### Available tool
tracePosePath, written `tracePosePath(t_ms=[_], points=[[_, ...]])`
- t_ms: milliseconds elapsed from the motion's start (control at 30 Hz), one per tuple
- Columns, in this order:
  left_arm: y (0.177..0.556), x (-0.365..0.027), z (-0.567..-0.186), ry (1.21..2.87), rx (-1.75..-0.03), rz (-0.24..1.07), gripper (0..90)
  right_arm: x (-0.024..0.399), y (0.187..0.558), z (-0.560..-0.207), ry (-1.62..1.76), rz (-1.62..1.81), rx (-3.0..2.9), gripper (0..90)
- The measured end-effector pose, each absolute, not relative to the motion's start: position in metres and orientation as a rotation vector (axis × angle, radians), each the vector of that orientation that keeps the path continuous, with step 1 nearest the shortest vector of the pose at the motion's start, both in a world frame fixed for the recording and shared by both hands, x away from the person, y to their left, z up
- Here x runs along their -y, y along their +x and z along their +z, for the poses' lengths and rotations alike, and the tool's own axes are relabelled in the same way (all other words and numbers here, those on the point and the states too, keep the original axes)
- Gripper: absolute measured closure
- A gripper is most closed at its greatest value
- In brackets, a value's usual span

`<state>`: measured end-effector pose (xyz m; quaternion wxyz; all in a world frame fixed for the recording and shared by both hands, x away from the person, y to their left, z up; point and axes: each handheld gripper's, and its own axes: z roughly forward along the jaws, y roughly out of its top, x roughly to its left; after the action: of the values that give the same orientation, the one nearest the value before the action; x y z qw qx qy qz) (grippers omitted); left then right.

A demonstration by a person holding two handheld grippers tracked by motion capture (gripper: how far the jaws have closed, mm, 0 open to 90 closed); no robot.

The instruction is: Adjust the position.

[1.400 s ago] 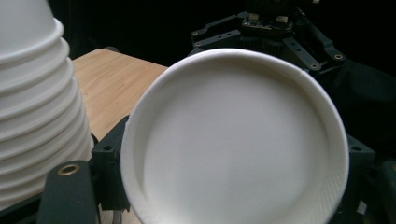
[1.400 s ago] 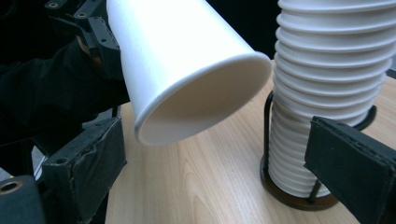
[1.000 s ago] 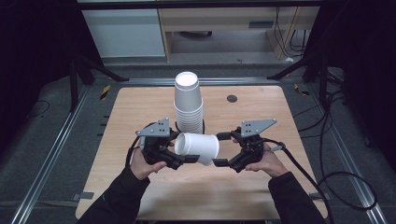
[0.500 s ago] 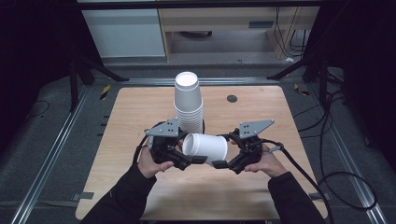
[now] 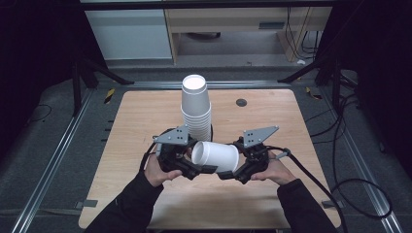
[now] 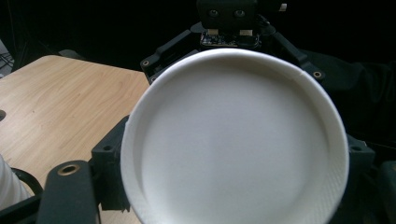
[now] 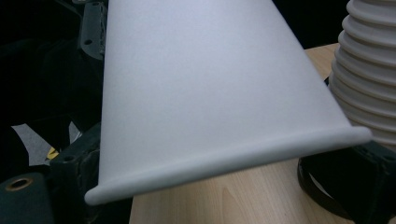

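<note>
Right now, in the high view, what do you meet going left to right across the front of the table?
Left hand → left hand-held gripper → cup lying on its side → right hand-held gripper → right hand.

Wooden table [image 5: 145, 121] on grey floor [image 5: 43, 145], dark room.

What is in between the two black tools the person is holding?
A single white paper cup lying on its side sits between the left tool and the right tool, seen in the high view.
</note>
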<state>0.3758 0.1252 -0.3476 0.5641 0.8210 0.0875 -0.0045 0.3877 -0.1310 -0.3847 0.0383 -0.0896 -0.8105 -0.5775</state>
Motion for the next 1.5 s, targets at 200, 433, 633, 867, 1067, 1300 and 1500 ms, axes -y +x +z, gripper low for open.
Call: tracePosePath(t_ms=[200, 433, 633, 867, 1067, 1300, 1500], points=[[0.3757, -0.1233, -0.3494, 1.943, -0.201, -0.015, 21.1, 0.1293, 0.3875, -0.3862, -0.269, -1.752, 2.496, 8.3], [0.3756, -0.1222, -0.3509, 1.948, -0.196, -0.019, 21.3, 0.1264, 0.3874, -0.3891, -0.257, -1.713, 2.51, 8.9], [0.3757, -0.1217, -0.3519, 1.957, -0.197, -0.022, 22.0, 0.1273, 0.3874, -0.3888, -0.256, -1.699, 2.521, 10.6], [0.376, -0.1214, -0.3531, 1.971, -0.199, -0.024, 22.5, 0.1273, 0.3879, -0.3898, -0.255, -1.678, 2.529, 11.7], [0.3765, -0.1208, -0.3539, 1.983, -0.203, -0.03, 22.5, 0.1273, 0.3879, -0.39, -0.254, -1.66, 2.544, 12.4], [0.3771, -0.1209, -0.3545, 1.978, -0.211, -0.023, 21.4, 0.1277, 0.3885, -0.3901, -0.262, -1.653, 2.554, 12.2], [0.3763, -0.1245, -0.3519, 1.983, -0.22, -0.001, 20.0, 0.1278, 0.3887, -0.3911, -0.265, -1.628, 2.58, 11.9]])
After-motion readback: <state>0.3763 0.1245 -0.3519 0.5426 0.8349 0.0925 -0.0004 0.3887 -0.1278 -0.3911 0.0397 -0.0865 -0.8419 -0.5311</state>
